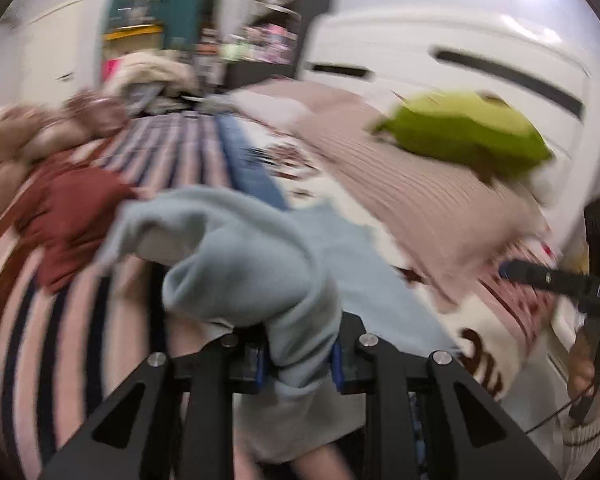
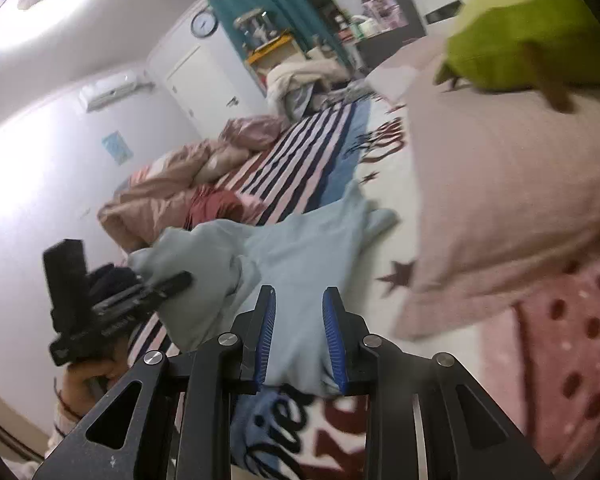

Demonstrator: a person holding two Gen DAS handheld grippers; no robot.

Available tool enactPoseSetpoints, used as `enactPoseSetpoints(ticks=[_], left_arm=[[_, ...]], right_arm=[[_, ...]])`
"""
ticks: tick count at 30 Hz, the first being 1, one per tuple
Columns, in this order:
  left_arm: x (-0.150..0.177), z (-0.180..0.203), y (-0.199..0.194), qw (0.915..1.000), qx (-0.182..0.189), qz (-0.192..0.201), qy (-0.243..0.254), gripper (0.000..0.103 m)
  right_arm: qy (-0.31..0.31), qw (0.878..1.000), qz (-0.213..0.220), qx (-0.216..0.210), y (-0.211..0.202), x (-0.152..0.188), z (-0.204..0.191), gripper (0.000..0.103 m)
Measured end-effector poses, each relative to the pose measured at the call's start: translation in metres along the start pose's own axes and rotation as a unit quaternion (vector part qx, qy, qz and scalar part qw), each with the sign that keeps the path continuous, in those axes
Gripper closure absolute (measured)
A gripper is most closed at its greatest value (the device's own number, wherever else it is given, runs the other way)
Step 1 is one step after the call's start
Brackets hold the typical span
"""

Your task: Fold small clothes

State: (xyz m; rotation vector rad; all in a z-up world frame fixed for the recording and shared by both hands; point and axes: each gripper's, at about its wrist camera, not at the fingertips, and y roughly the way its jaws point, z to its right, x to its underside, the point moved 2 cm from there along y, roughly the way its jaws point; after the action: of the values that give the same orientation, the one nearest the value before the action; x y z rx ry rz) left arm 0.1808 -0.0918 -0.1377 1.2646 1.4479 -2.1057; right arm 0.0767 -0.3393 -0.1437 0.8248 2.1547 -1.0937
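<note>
A light blue garment [image 1: 252,256] lies on the bed, one end lifted. My left gripper [image 1: 298,364] is shut on a bunched fold of it and holds that end above the bed; the cloth hides the fingertips. In the right wrist view the left gripper [image 2: 180,280] shows at the left, with the garment [image 2: 300,256] draped from it. My right gripper [image 2: 299,320] is open, its blue pads [image 2: 332,332] either side of the garment's near edge, which lies between them. The right gripper also shows at the right edge of the left wrist view [image 1: 512,270].
A striped pink and navy sheet [image 2: 300,160] covers the bed. A dark red garment [image 1: 72,216] lies at the left. A pink pillow [image 2: 500,200] and a green plush toy [image 1: 468,128] lie at the right. Crumpled pink bedding [image 2: 172,184] is heaped by the wall.
</note>
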Motion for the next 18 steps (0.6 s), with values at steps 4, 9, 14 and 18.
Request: enactPoseSetpoints(ticks=[4,9,14,18], left_arm=[[0.015,0.058,0.049,0.9911,0.063,-0.089,0.076,0.075],[0.034,0.071,0.065,0.9862,0.117,-0.103,0.055,0.053],[0.026,0.065,0.033,0.9836,0.155,-0.091,0.01,0.041],[0.026,0.067,-0.012,0.9873,0.151,-0.05,0.006,0.033]], right_arm=[[0.012,1.0,0.005,0.001,-0.016,0.005,0.018,0.082],[0.031,1.0,0.001,-0.002,-0.022,0.012,0.036,0.082],[0.031,0.999,-0.005,-0.013,-0.018,0.011,0.037,0.082],[-0.003,0.999,-0.018,-0.027,-0.006,0.006,0.015,0.076]])
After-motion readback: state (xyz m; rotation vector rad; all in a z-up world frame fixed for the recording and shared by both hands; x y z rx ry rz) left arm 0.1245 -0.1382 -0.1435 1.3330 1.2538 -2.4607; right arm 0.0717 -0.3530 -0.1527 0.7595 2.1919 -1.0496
